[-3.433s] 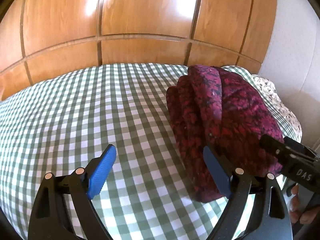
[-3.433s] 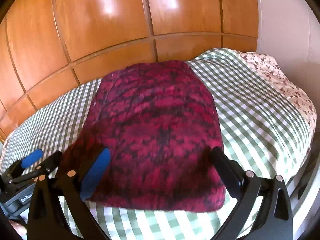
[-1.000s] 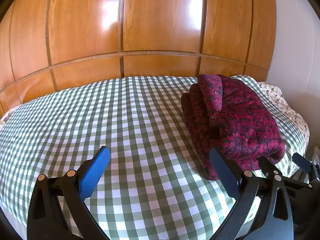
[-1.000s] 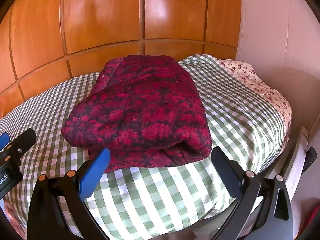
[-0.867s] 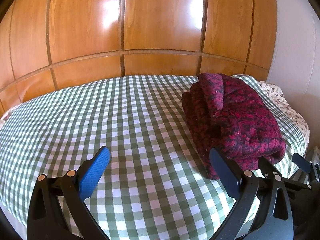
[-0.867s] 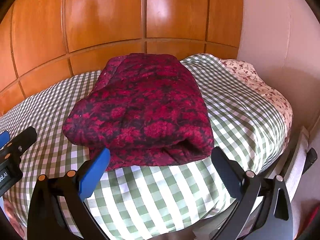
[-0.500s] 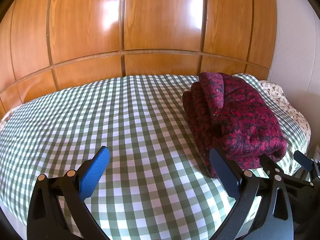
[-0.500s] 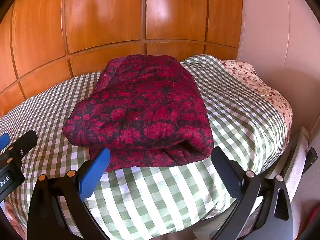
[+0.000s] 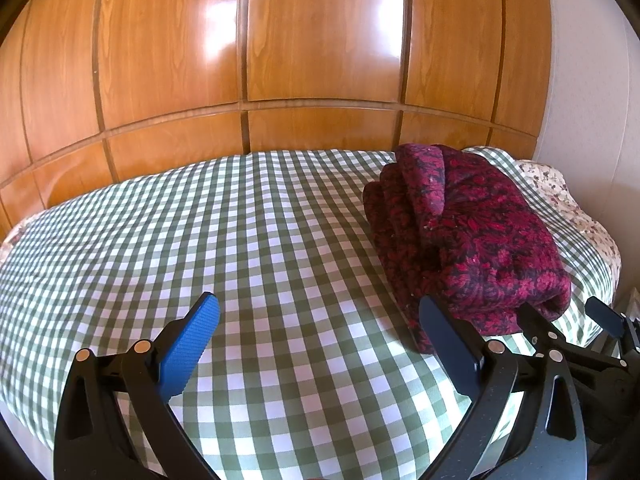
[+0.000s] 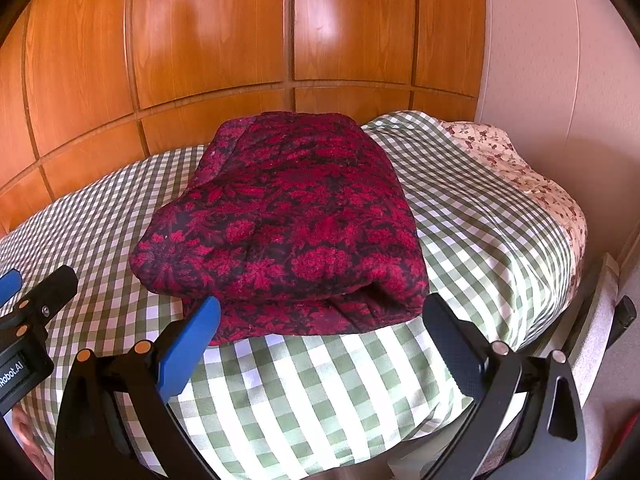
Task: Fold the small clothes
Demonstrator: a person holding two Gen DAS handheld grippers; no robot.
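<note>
A red and black patterned garment (image 10: 292,216) lies folded in a thick stack on the green checked bedcover (image 10: 460,208). It also shows at the right in the left wrist view (image 9: 464,232). My right gripper (image 10: 320,320) is open and empty, just in front of the stack's near edge, not touching it. My left gripper (image 9: 318,320) is open and empty over bare bedcover (image 9: 200,240), to the left of the stack. The right gripper also shows at the far right of the left wrist view (image 9: 568,324).
A glossy wooden panelled wall (image 9: 320,60) stands behind the bed. A floral sheet (image 10: 520,176) shows at the bed's right end beside a pale wall (image 10: 560,60). The bed's near edge lies just below both grippers.
Both grippers have drawn back and up from the folded garment since 3.4 s ago. Over the last second they barely moved; the garment lies still.
</note>
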